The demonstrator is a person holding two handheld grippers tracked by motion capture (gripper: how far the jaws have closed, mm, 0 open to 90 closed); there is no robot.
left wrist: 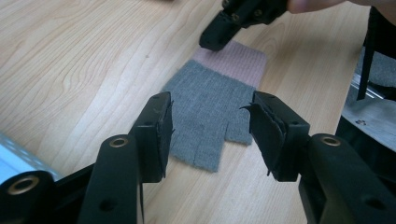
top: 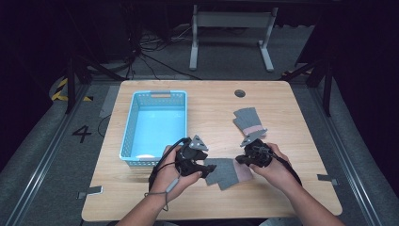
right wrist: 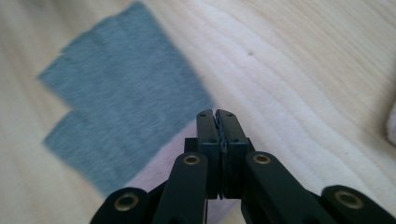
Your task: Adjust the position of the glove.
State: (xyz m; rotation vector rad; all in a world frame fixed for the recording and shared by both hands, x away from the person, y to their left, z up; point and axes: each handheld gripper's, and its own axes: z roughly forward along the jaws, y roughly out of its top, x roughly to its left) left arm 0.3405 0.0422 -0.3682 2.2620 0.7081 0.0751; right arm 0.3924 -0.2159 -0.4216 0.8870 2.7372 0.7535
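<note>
While the right gripper [right wrist: 219, 122] pinches the pink cuff of the flat grey knitted glove [left wrist: 210, 109], its jaws are pressed together. The left gripper [left wrist: 210, 135] hovers open over the glove's fingers.

Bright tabletop in a dark room; one close view sharp, the other soft.

From the high view, overhead light falls evenly on the pale rectangular wooden table [top: 282, 188], while the floor and far surroundings sink into near black; the picture is slightly soft and grainy. The left gripper view is well lit, with wood grain crisp and the near black jaws a little blurred. In the right gripper view the flat grey knitted glove with a pink cuff [right wrist: 126, 98] is smeared, and the far wood is washed out.
</note>
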